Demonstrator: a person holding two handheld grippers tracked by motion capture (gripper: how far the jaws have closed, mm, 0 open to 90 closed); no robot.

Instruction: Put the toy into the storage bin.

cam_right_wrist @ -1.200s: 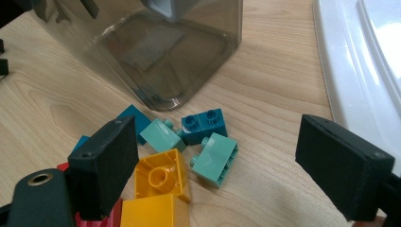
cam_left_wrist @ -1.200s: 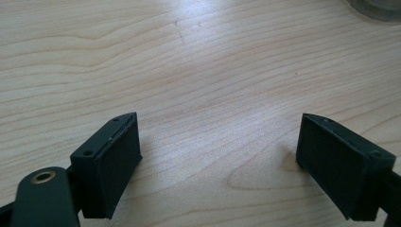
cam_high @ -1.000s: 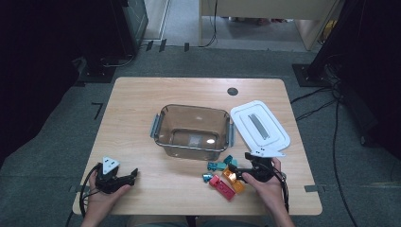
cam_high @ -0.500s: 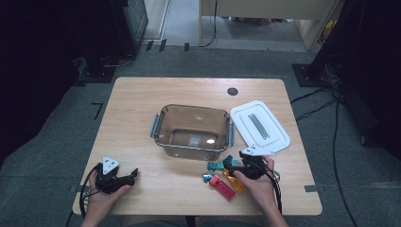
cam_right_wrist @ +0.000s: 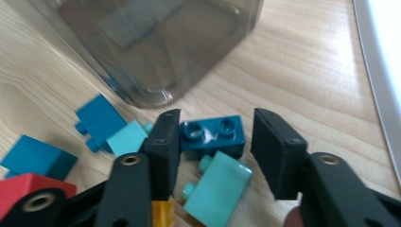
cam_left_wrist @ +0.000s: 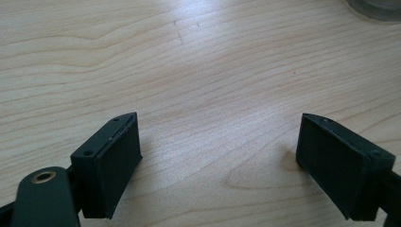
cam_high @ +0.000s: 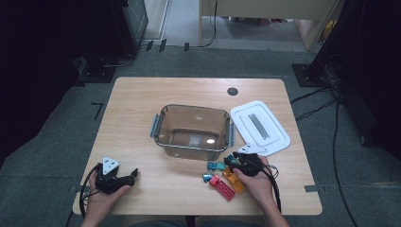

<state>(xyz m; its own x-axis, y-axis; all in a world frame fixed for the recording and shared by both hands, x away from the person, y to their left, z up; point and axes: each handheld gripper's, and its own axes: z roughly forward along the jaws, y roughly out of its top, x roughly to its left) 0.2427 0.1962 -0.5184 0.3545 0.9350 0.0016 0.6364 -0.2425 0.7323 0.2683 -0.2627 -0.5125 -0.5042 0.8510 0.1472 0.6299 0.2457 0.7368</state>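
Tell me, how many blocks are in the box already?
None yet: the clear box is empty, its white lid off beside it. The right hand-held gripper has just been closing around a dark blue block. The other blocks remain on the table.

In the right gripper view the clear container [cam_right_wrist: 156, 47] is blurred and cut off by the top edge, the white lid [cam_right_wrist: 380, 61] by the right edge, and the red brick [cam_right_wrist: 28, 184] and orange brick [cam_right_wrist: 163, 213] lie partly hidden behind the right gripper [cam_right_wrist: 215, 146]. Whether its fingers [cam_right_wrist: 163, 137] press the dark blue brick [cam_right_wrist: 213, 135] cannot be told. In the high view the bricks [cam_high: 222, 177] by the person's right hand [cam_high: 257, 182] are too small to count.
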